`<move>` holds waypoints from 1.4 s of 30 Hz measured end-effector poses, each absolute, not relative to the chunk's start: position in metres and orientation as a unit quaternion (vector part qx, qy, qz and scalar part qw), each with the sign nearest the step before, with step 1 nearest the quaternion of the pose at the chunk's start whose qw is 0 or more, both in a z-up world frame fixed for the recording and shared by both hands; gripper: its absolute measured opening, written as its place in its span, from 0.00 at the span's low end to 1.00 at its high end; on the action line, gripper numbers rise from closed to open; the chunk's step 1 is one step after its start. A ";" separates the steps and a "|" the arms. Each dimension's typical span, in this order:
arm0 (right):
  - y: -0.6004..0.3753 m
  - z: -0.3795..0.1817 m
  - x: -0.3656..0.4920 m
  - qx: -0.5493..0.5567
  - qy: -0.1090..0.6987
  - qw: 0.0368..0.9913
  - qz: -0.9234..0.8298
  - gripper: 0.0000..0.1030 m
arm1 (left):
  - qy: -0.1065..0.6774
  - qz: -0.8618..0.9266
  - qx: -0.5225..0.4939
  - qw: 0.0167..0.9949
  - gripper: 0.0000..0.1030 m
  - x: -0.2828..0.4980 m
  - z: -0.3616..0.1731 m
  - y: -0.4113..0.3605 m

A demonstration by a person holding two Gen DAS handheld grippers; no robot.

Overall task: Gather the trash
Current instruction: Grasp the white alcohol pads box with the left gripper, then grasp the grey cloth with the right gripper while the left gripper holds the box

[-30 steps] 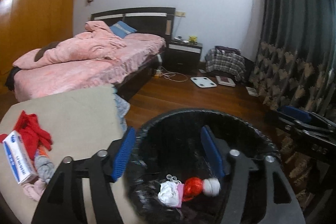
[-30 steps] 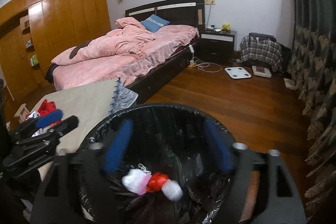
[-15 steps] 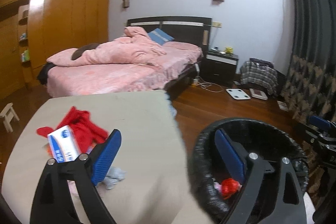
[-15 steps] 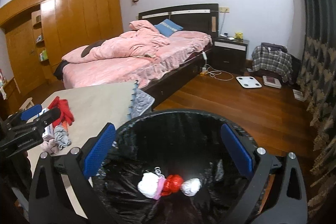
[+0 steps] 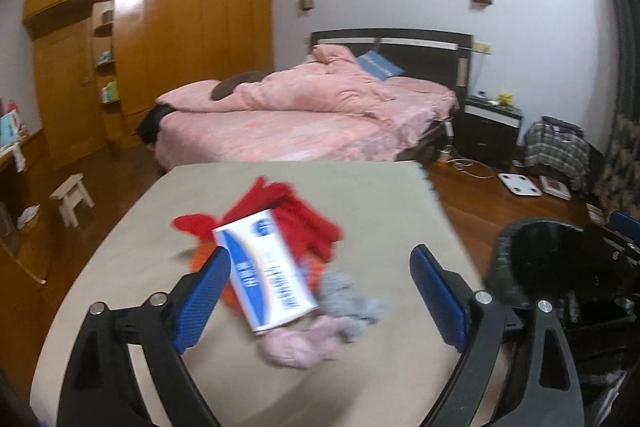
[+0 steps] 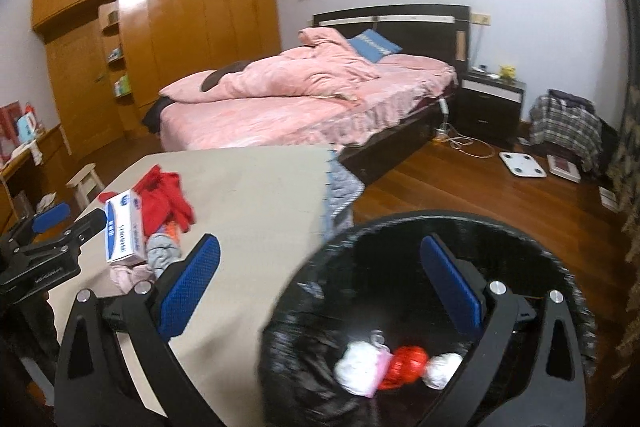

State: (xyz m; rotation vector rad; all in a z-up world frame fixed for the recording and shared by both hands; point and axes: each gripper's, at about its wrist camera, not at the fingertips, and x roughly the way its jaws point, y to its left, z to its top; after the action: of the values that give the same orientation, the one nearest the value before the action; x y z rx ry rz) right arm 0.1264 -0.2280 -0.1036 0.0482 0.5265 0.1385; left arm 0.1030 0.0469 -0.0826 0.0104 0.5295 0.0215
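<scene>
Swung from over the black-lined bin [image 5: 560, 267] onto the blue-and-white box [image 5: 266, 273], now frame centre. Left gripper [image 5: 320, 291] and right gripper [image 6: 320, 283] both spread wide, empty.

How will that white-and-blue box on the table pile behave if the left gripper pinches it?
The white-and-blue box looks like thin cardboard, so probably light and liable to dent under a hard pinch. It lies tilted on soft red cloth and socks, so it may slide or tip when nudged. Its flat faces should suit the open left gripper.
</scene>
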 end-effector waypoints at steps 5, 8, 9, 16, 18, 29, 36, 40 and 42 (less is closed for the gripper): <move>-0.196 -0.111 0.142 0.017 0.259 0.961 0.095 0.95 | 0.272 0.044 -0.009 0.961 0.87 0.113 -0.095 0.074; -0.180 -0.115 0.153 0.010 0.259 0.960 0.105 0.95 | 0.277 0.051 -0.015 0.959 0.87 0.122 -0.103 0.082; -0.177 -0.116 0.155 0.009 0.259 0.960 0.107 0.95 | 0.279 0.052 -0.015 0.959 0.87 0.125 -0.106 0.083; -0.163 -0.126 0.179 0.013 0.269 0.957 0.110 0.95 | 0.297 0.052 -0.019 0.953 0.86 0.150 -0.126 0.085; -0.164 -0.128 0.184 0.015 0.272 0.956 0.110 0.95 | 0.303 0.056 -0.015 0.951 0.86 0.159 -0.132 0.085; -0.156 -0.139 0.196 0.009 0.283 0.952 0.113 0.95 | 0.325 0.052 -0.025 0.944 0.61 0.175 -0.149 0.085; -0.151 -0.134 0.195 0.009 0.278 0.953 0.119 0.95 | 0.304 0.043 -0.039 0.951 0.56 0.160 -0.131 0.092; -0.145 -0.132 0.194 0.011 0.277 0.952 0.126 0.95 | 0.294 0.044 -0.039 0.954 0.56 0.147 -0.120 0.100; -0.139 -0.134 0.193 0.014 0.280 0.951 0.132 0.95 | 0.292 0.047 -0.039 0.954 0.55 0.141 -0.117 0.106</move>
State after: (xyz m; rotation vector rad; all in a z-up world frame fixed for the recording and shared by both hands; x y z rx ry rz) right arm 0.1930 -0.1393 -0.1336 0.0278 0.5702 0.2687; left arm 0.1413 0.1056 -0.1170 -0.0784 0.5932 0.0962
